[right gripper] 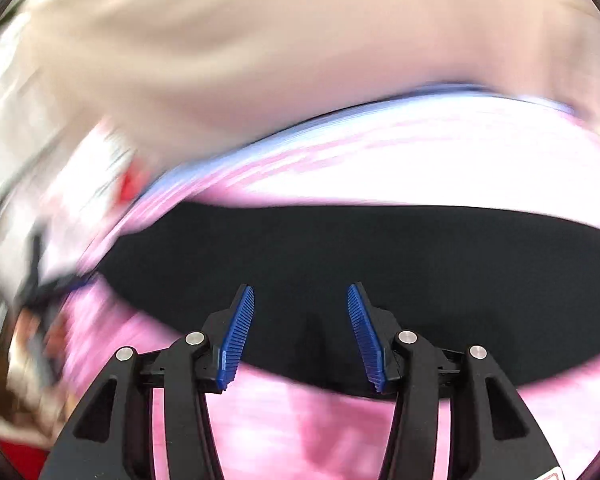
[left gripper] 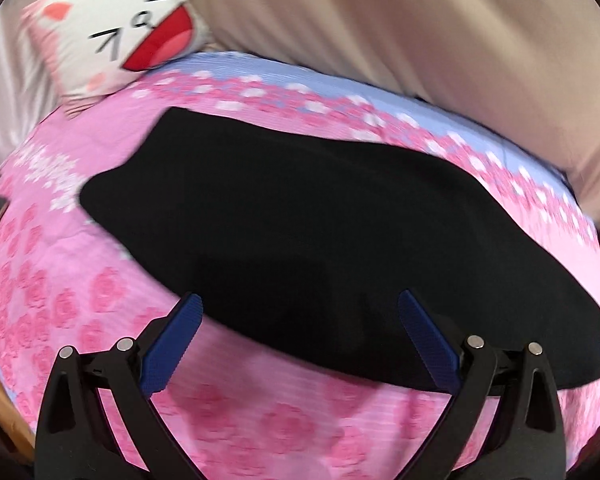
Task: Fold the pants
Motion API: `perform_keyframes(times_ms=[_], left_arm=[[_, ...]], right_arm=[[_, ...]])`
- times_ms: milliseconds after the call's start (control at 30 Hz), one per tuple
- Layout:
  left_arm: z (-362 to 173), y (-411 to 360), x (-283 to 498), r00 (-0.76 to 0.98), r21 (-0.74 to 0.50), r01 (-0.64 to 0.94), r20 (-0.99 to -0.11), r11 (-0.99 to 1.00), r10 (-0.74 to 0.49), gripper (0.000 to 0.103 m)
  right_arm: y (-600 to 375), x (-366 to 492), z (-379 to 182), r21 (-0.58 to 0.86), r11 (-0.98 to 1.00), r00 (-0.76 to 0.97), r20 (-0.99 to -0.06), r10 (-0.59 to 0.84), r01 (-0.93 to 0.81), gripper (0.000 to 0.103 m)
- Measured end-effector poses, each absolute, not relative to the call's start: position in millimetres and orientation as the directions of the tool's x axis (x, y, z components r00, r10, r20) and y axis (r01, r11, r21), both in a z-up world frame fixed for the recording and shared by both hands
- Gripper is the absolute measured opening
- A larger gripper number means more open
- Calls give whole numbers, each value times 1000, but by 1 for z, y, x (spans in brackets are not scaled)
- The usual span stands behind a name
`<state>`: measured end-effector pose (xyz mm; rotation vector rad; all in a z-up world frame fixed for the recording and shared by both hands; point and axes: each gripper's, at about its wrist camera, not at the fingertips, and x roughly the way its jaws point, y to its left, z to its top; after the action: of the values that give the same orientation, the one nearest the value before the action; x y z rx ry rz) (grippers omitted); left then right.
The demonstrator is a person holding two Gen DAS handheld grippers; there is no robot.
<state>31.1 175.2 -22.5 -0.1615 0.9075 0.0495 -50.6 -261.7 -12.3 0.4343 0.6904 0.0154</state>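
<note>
The left gripper is spread wide with nothing between its blue pads, over the near edge of the black pants. The right gripper is likewise released above them. The pants lie flat on a pink floral bedsheet, with a cartoon-face pillow beyond them.

Pants lie flat on the bed, stretched left to right across its middle, bedding showing on every side. Cushion sits at the bed's far left corner, well apart from the pants; curtain hangs behind the far edge. Left tongs and right tongs each hover over the pants' near edge, jaws spread, nothing between them.
</note>
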Motion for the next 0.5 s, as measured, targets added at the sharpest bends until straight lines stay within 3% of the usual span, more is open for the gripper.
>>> perform_keyframes(times_ms=[100,200,500], left_arm=[[-23,146,36,607,-107,-63,-794,992,-47,96],[-21,112,36,603,-93,-1,-795,996,-73,96],[-18,27,19,583,-19,157,-805,987,-108,96]], right_arm=[[-375,-112,-25,397,778,745,-654,-132,487,50],[-433,-142,-36,380,688,685,-690,-235,619,50],[-452,-121,-51,358,722,680,-703,-209,592,50]])
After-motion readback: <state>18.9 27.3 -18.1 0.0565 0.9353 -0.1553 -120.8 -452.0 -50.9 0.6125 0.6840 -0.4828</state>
